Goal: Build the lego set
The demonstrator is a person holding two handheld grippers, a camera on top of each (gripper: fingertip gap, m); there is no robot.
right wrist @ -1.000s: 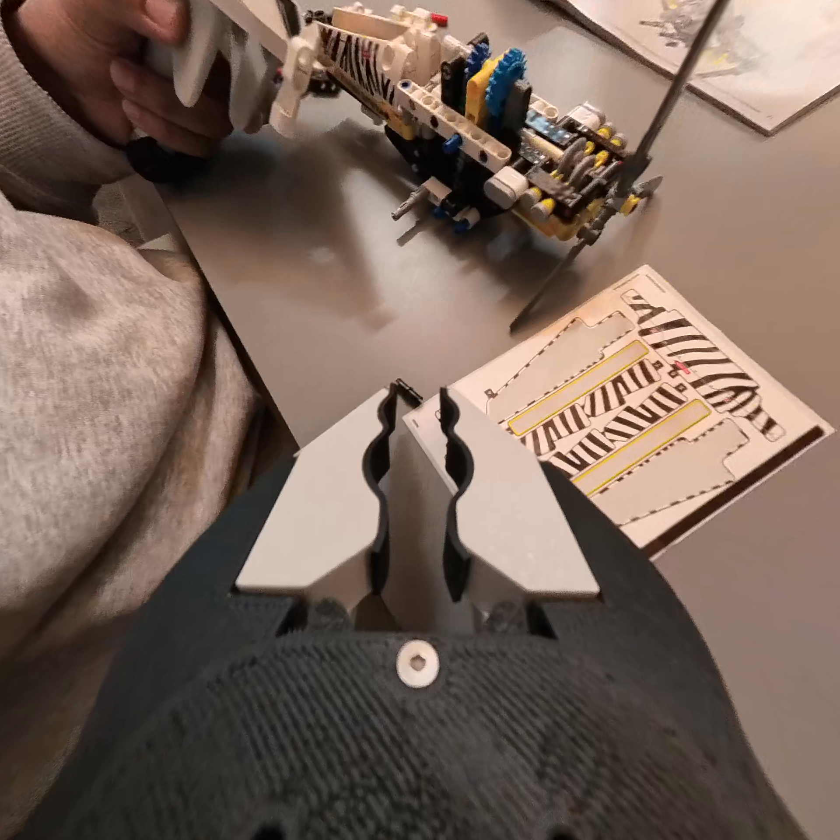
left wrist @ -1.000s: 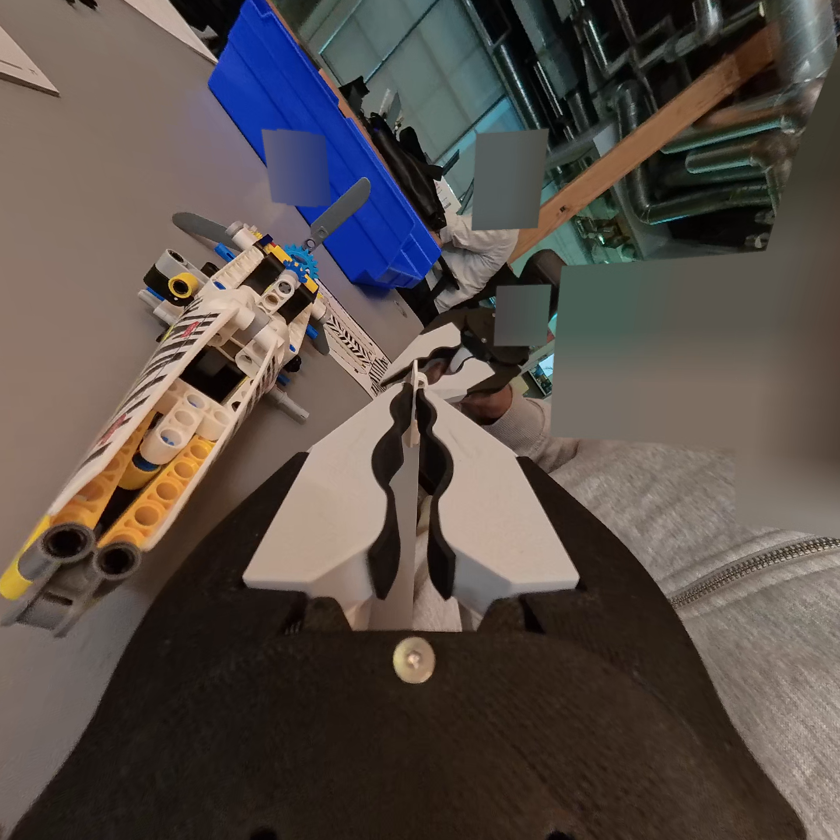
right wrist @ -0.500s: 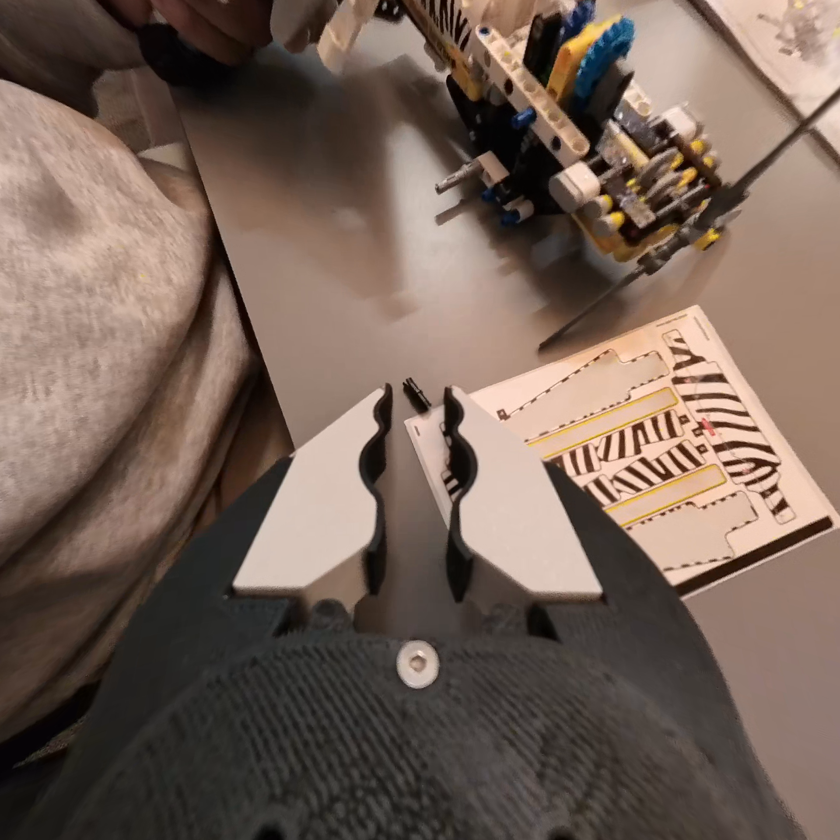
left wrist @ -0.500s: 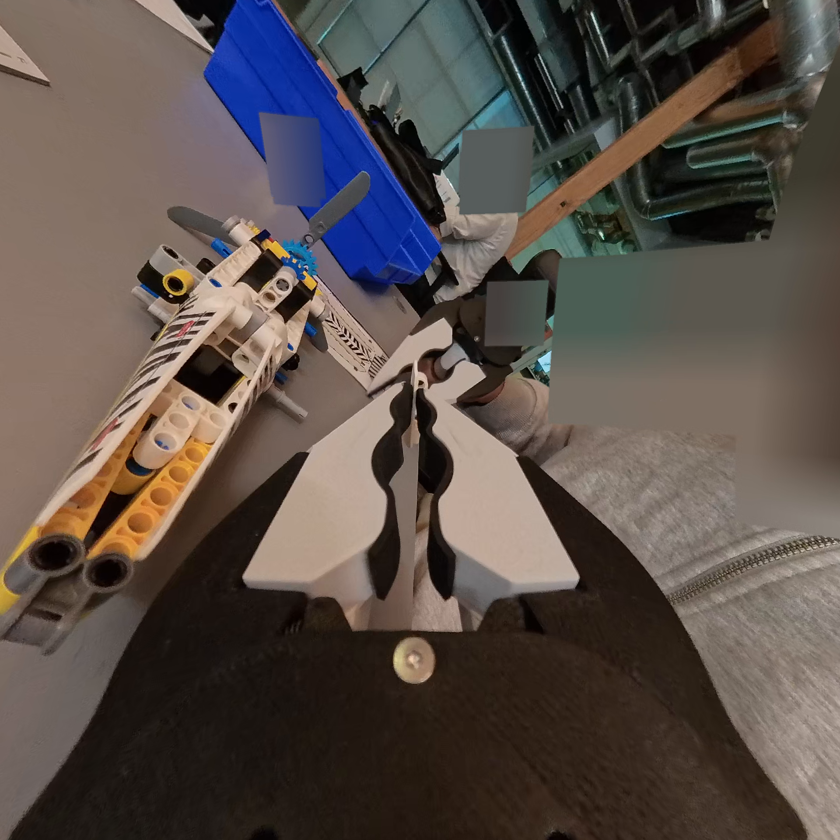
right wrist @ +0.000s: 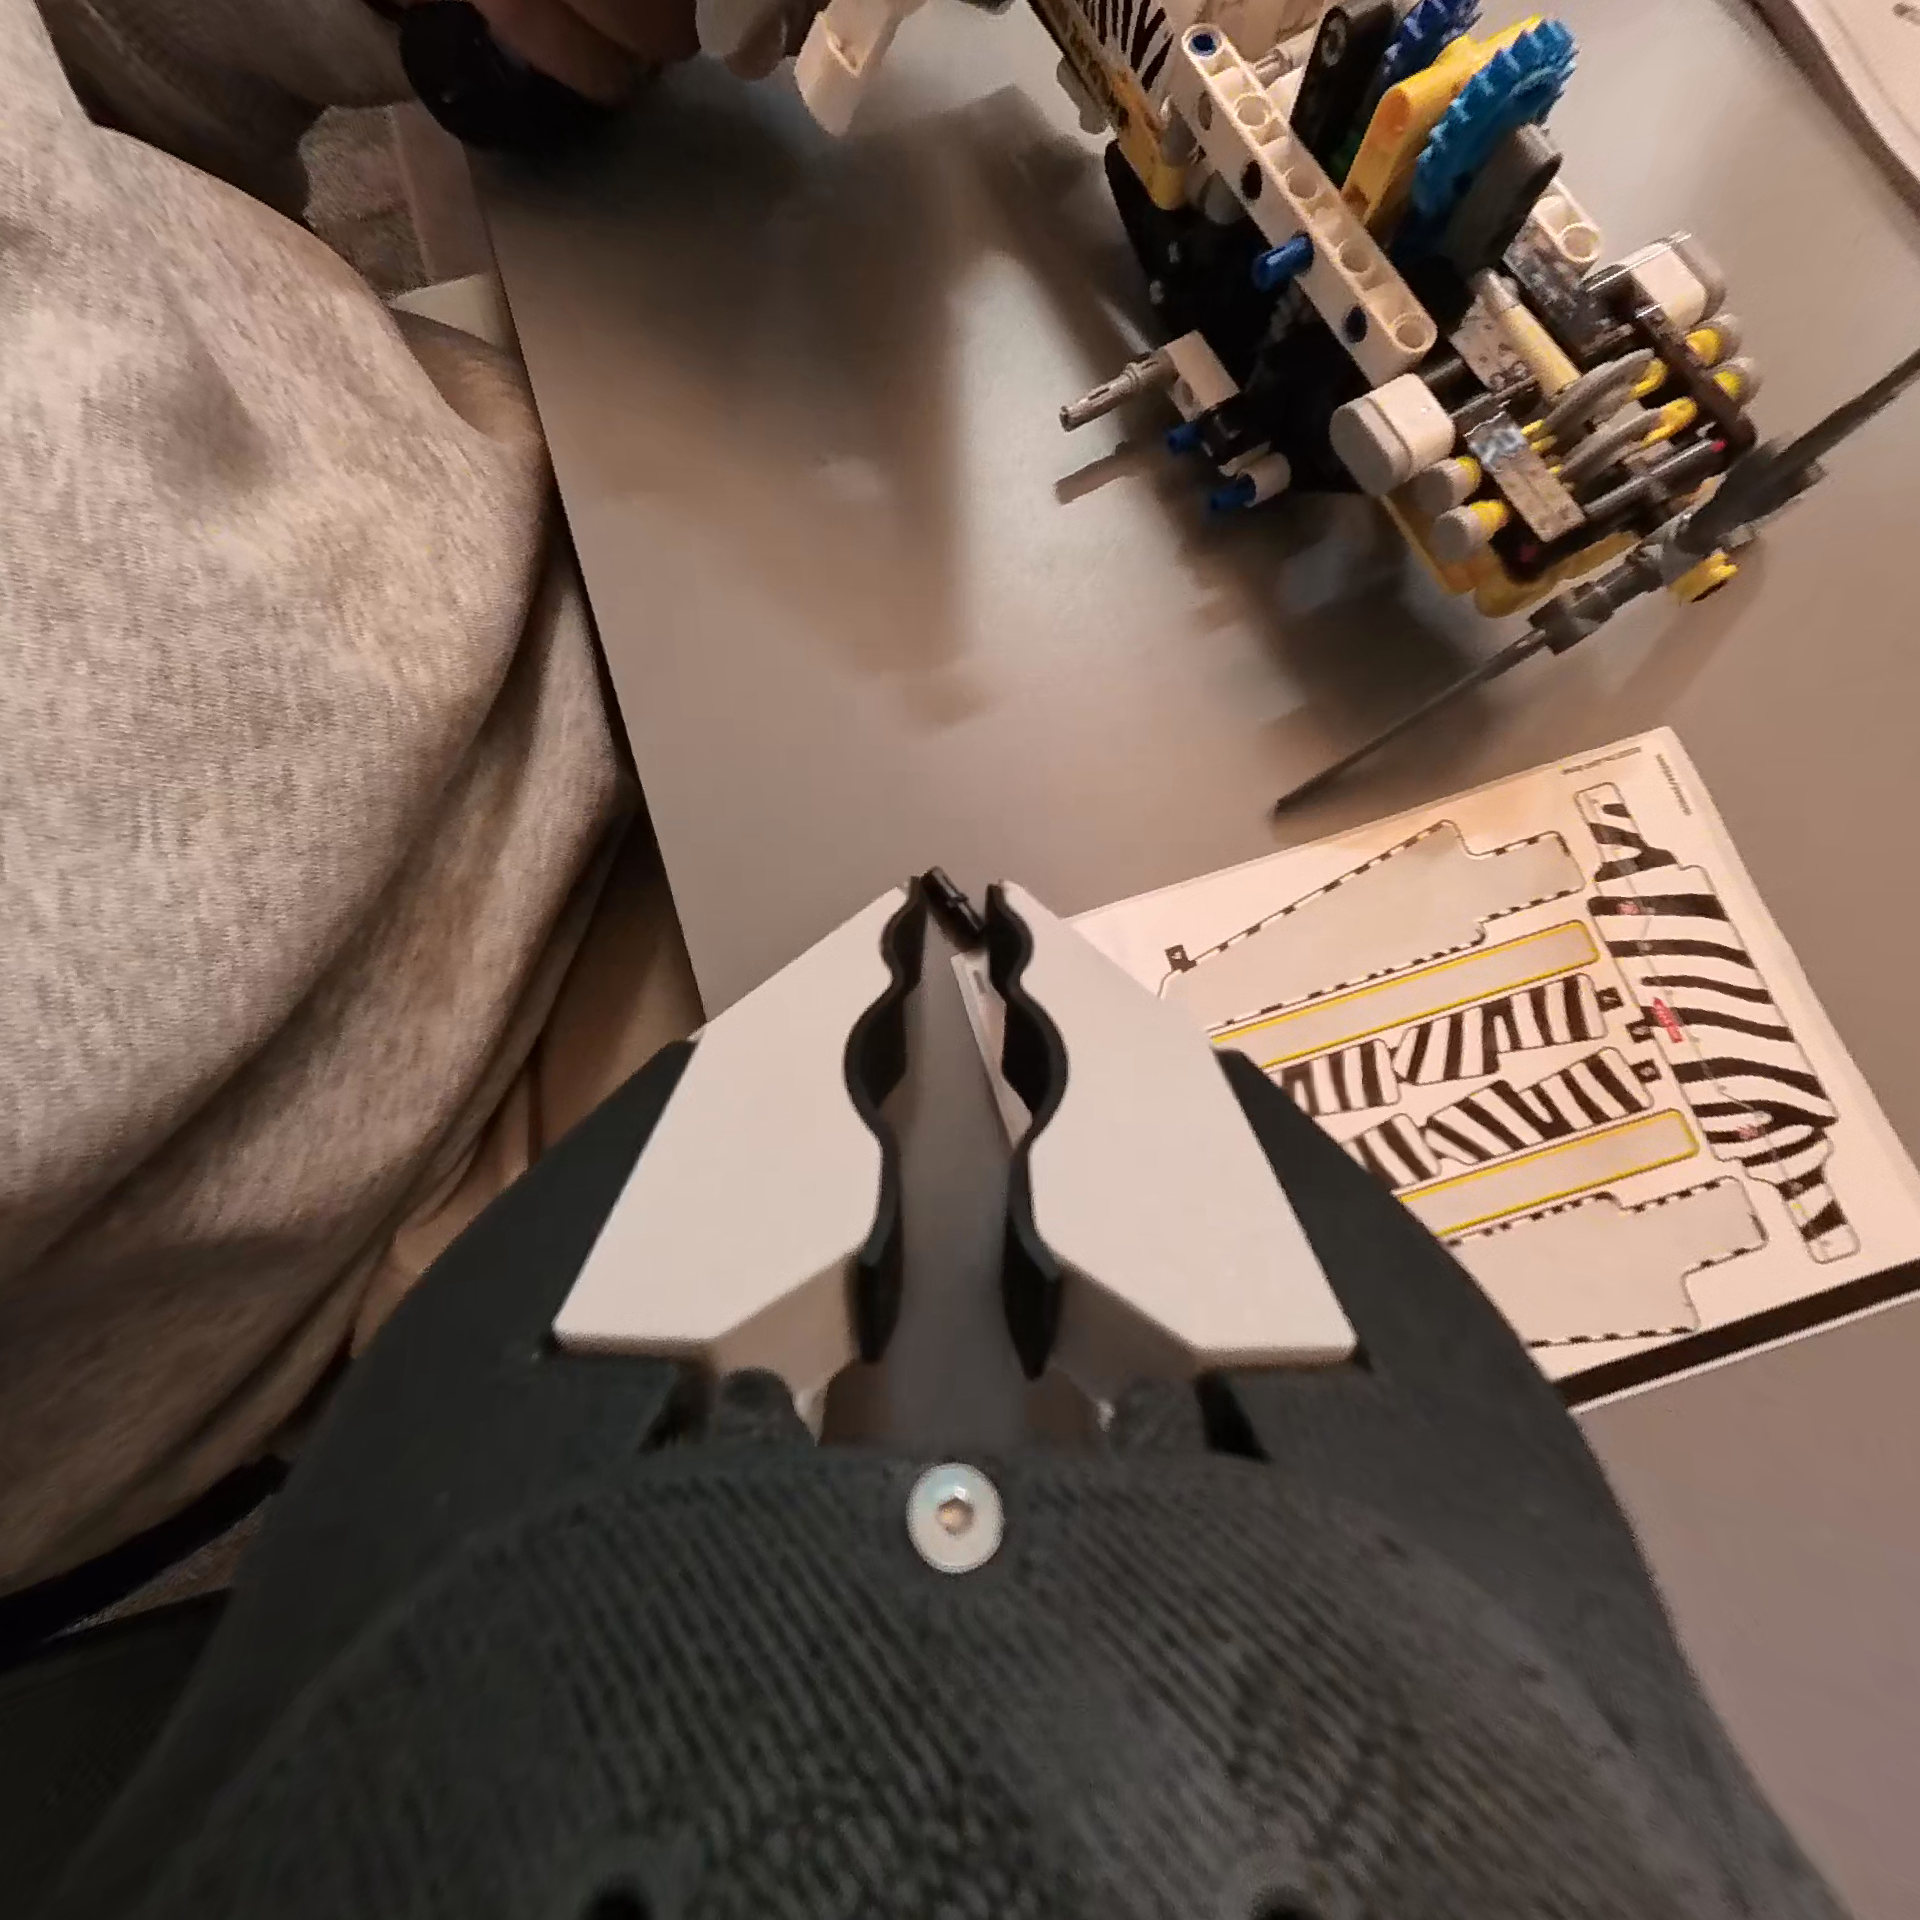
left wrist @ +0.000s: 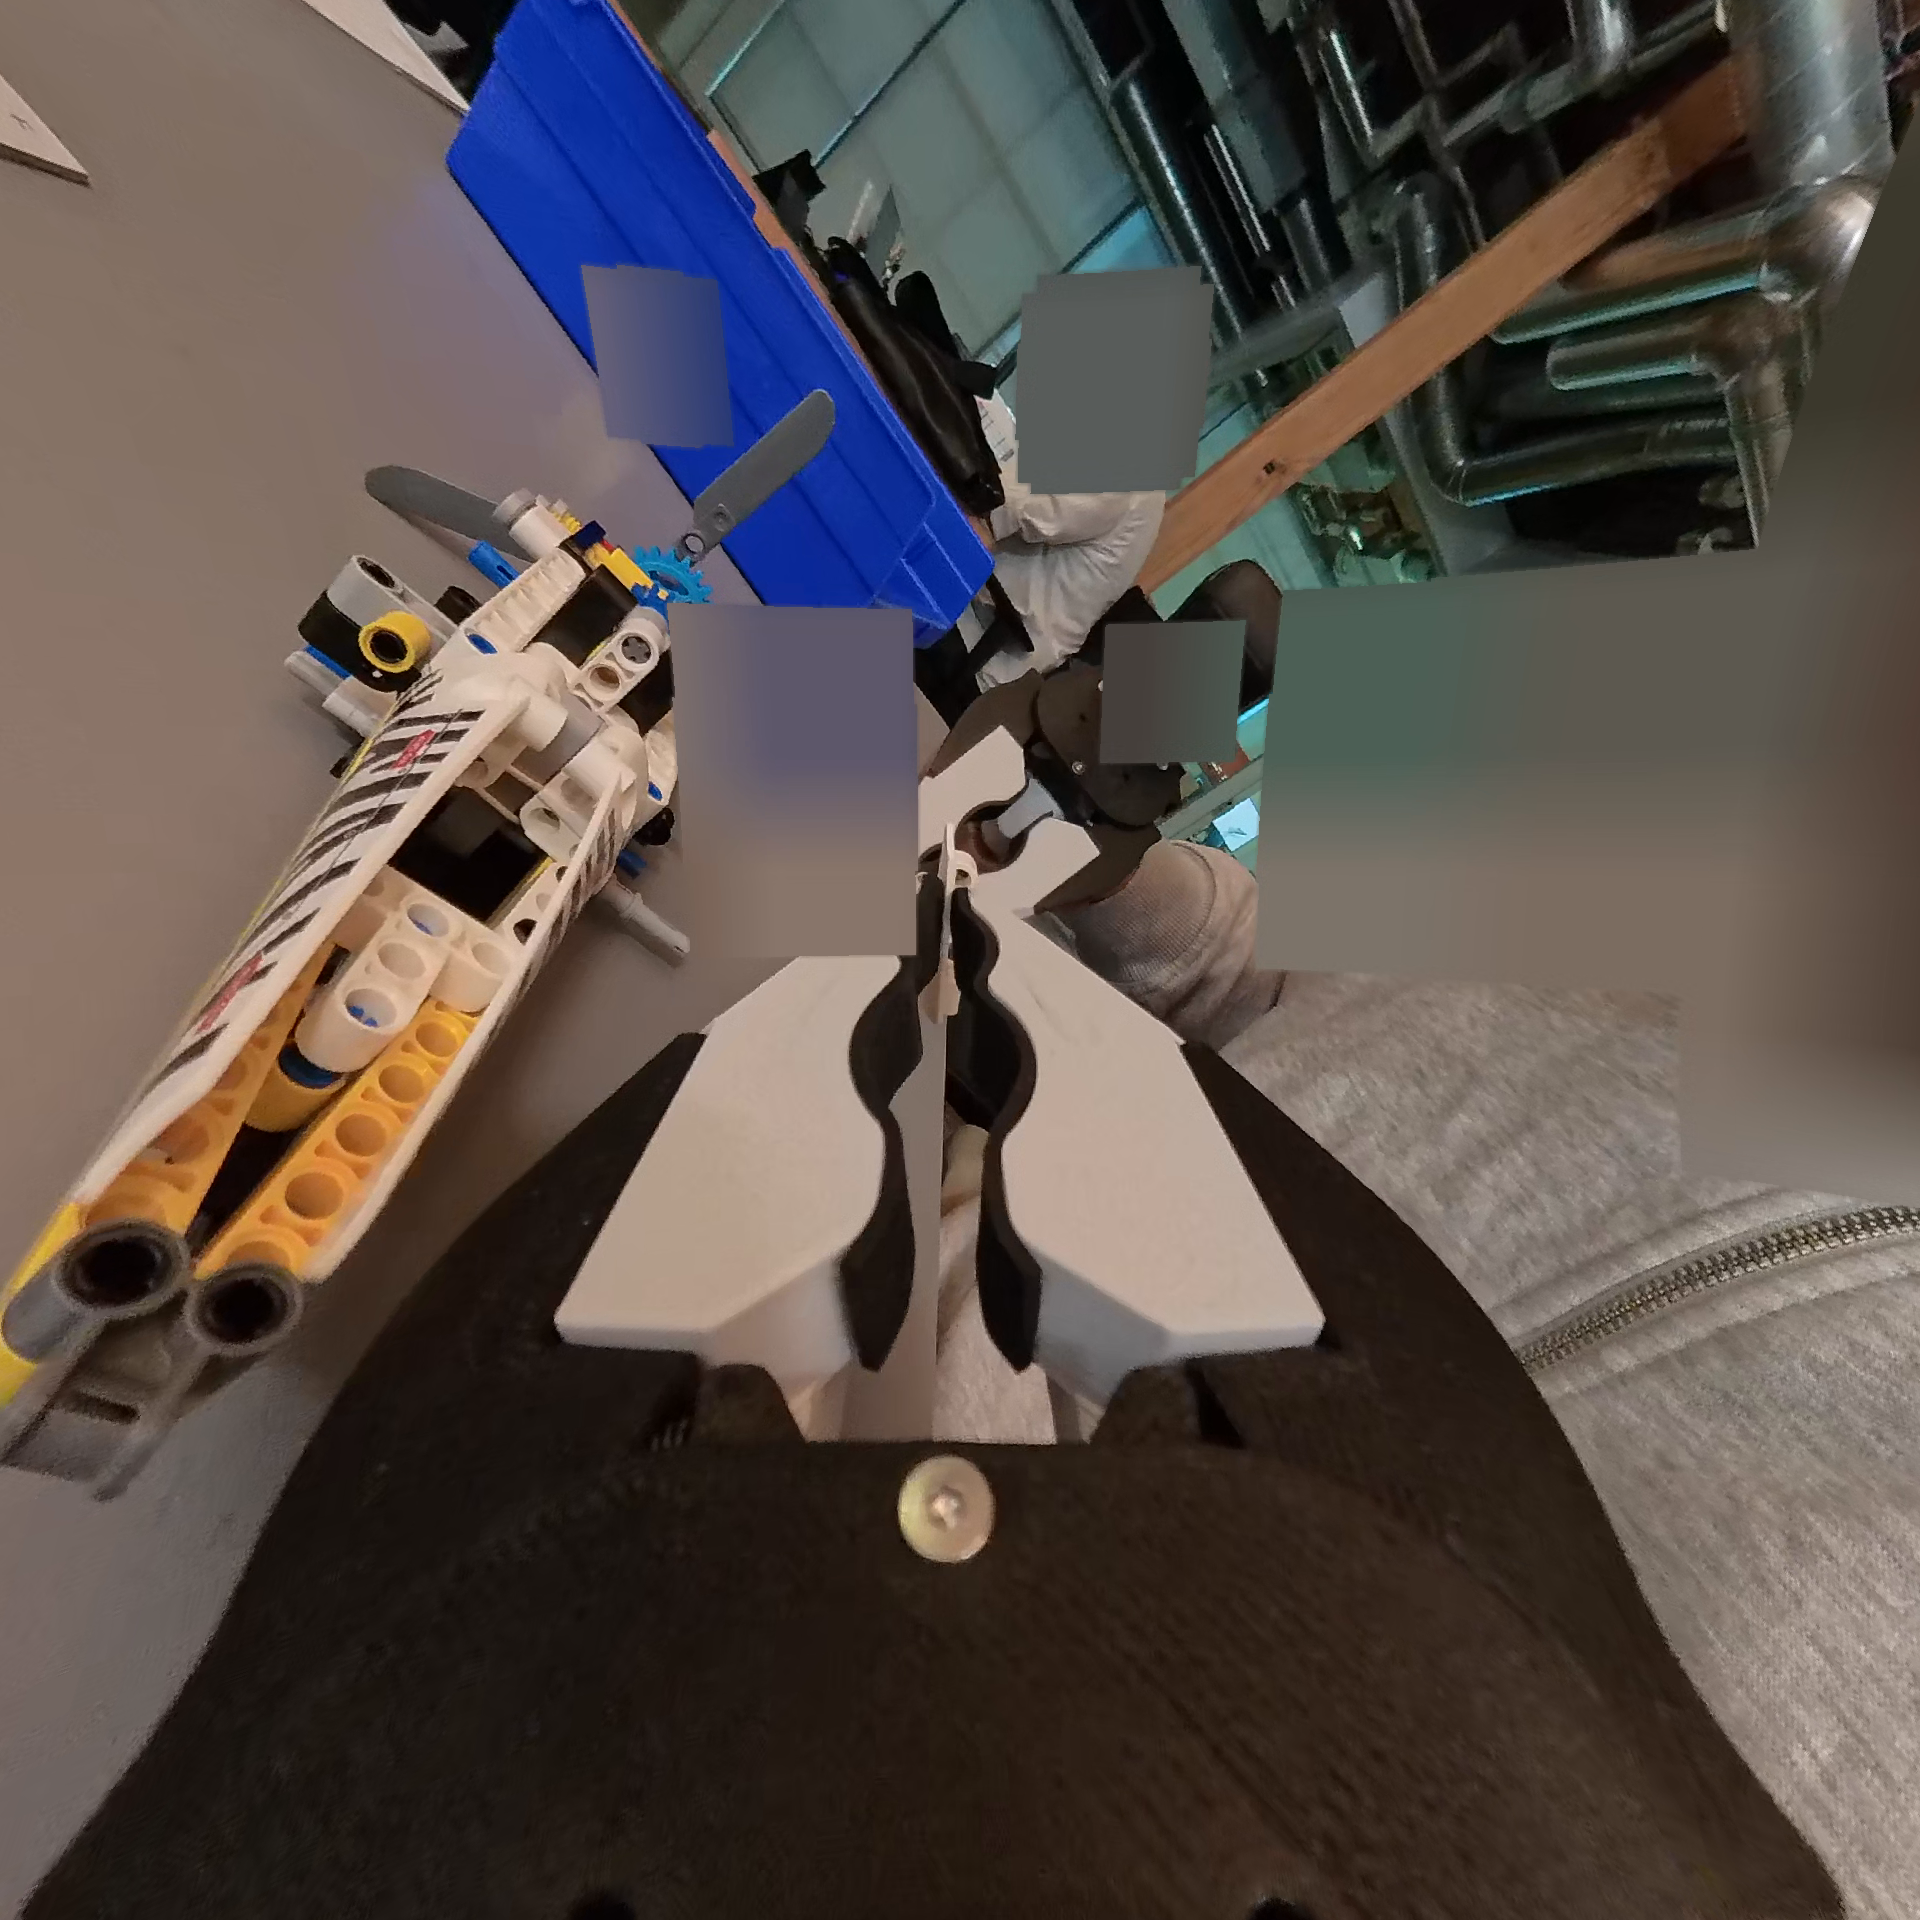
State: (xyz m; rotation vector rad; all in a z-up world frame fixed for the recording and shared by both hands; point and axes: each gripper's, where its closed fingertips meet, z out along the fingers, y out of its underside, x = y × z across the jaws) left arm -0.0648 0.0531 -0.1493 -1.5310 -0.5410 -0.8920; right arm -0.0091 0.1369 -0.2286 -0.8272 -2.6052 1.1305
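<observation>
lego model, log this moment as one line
left hand-held gripper: shut on white piece | right hand-held gripper: shut on black pin | lego model: on table, untouched

- The lego model (left wrist: 343, 935) is set on the worktop (left wrist: 208, 416), ahead and left of the left claw (left wrist: 943, 914).
- A bin (left wrist: 675, 208) is placed beyond the model.
- The sticker sheet (right wrist: 1558, 1091) is laid flat just right of the right claw (right wrist: 954, 899), with the model ahead of it.
</observation>
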